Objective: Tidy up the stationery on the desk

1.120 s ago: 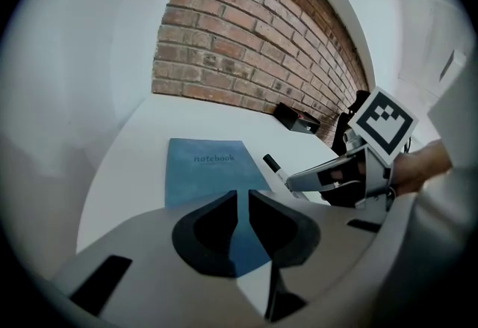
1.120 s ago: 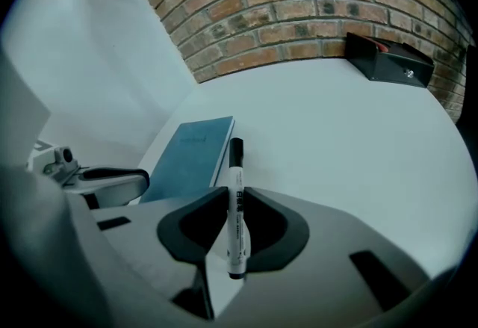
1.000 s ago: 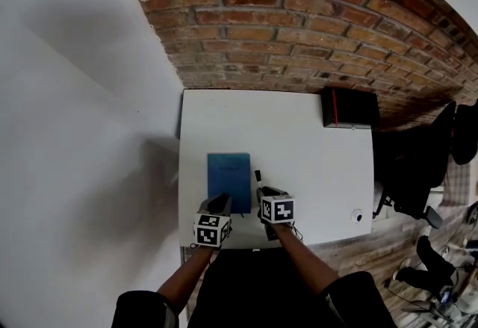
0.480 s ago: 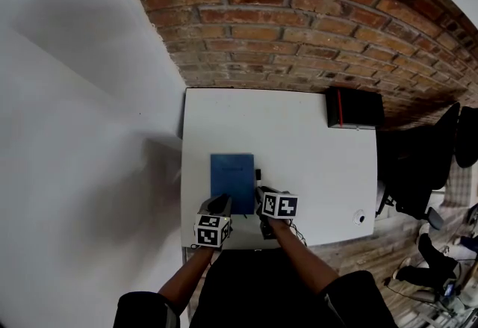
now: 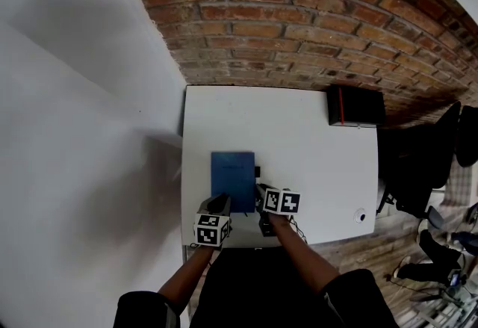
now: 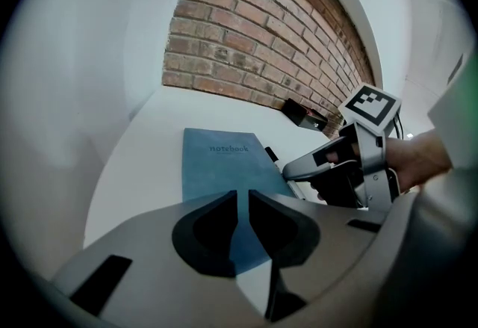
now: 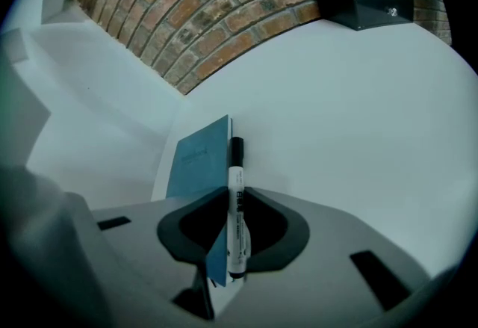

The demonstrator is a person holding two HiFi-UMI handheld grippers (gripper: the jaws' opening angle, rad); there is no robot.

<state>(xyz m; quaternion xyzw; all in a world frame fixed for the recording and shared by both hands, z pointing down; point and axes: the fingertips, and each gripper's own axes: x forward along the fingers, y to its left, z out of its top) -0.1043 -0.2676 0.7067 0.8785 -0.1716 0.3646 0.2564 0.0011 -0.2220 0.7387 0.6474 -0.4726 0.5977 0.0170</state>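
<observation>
Left gripper (image 6: 243,218): your jaws stand only a thin slit apart and press on nothing. Through the slit shows the near edge of the blue notebook (image 6: 220,169), which lies flat on the white desk (image 5: 299,140) just ahead of you.

Right gripper (image 7: 233,226): your jaws are closed on a black-and-white marker (image 7: 236,199), held lengthwise between the pads. Its black cap end reaches forward along the notebook's right edge. A sliver of the blue cover shows in the gap left of the marker; whether cover and marker touch cannot be told.

Hard to make out: in the head view the marker is nearly all hidden under your right gripper, with only a dark tip showing beside the notebook. A small round white item (image 5: 358,216) near the desk's right front edge is too small to identify.

Surroundings: a black box with a red stripe (image 5: 355,106) sits at the far right corner, against the brick wall (image 5: 299,20), well apart from both grippers. A dark office chair (image 5: 418,169) stands off the desk's right side.

Writing: the cover reads "notebook". Print on the marker barrel is illegible.
</observation>
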